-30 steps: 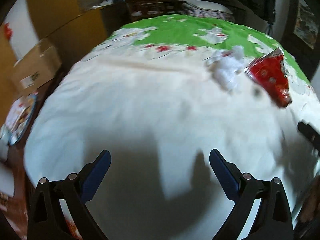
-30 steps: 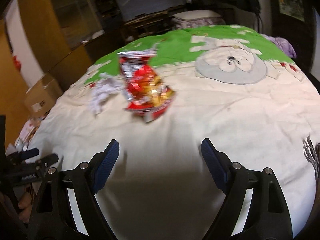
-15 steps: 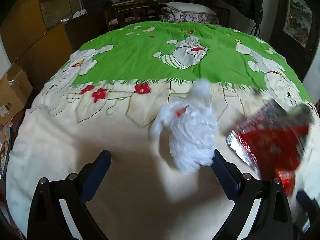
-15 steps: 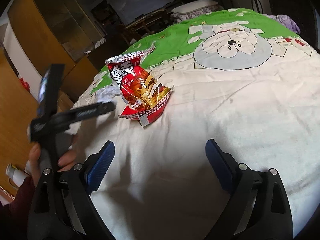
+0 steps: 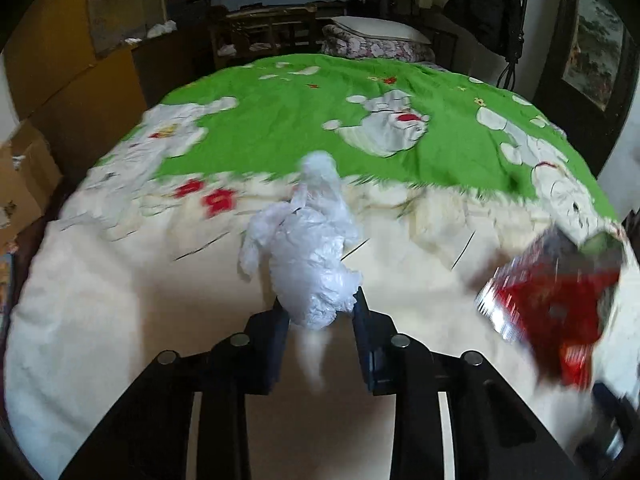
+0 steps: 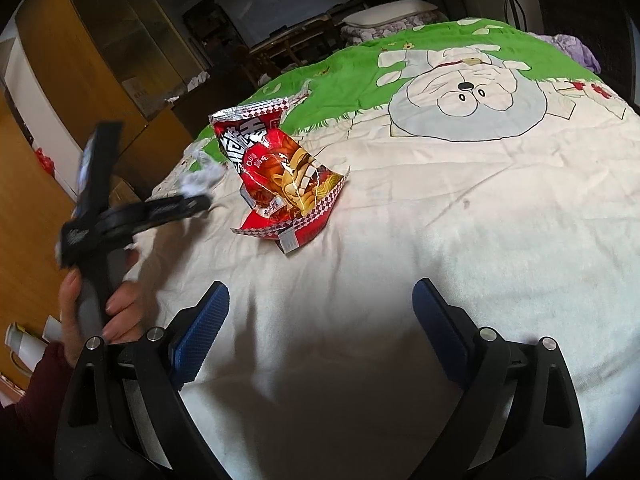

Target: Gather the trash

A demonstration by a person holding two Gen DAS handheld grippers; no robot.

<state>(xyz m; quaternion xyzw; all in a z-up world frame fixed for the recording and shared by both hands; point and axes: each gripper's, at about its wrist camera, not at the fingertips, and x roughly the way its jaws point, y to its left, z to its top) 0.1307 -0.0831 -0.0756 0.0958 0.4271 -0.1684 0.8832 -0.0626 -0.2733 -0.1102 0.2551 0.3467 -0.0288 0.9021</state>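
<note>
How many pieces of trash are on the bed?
2: a crumpled white plastic bag pinched in the left hand-held gripper, and a red snack wrapper lying beside it. More may be hidden.

Bed (image 6: 460, 240) with cartoon-print cover; red snack wrapper (image 6: 284, 184) on it, crumpled white plastic (image 5: 308, 248) just beside the wrapper.

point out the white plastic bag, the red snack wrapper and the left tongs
white plastic bag (image 5: 308, 256), left wrist view, crumpled middle
red snack wrapper (image 6: 286, 178), right wrist view, printed front
left tongs (image 5: 320, 312), left wrist view, between fingertips

bed: green-and-cream cartoon quilt (image 5: 280, 112) | left: cardboard box (image 5: 24, 184), wooden cabinet (image 6: 92, 56) | far end: pillow (image 5: 376, 32) | wall: framed picture (image 5: 596, 68)
</note>
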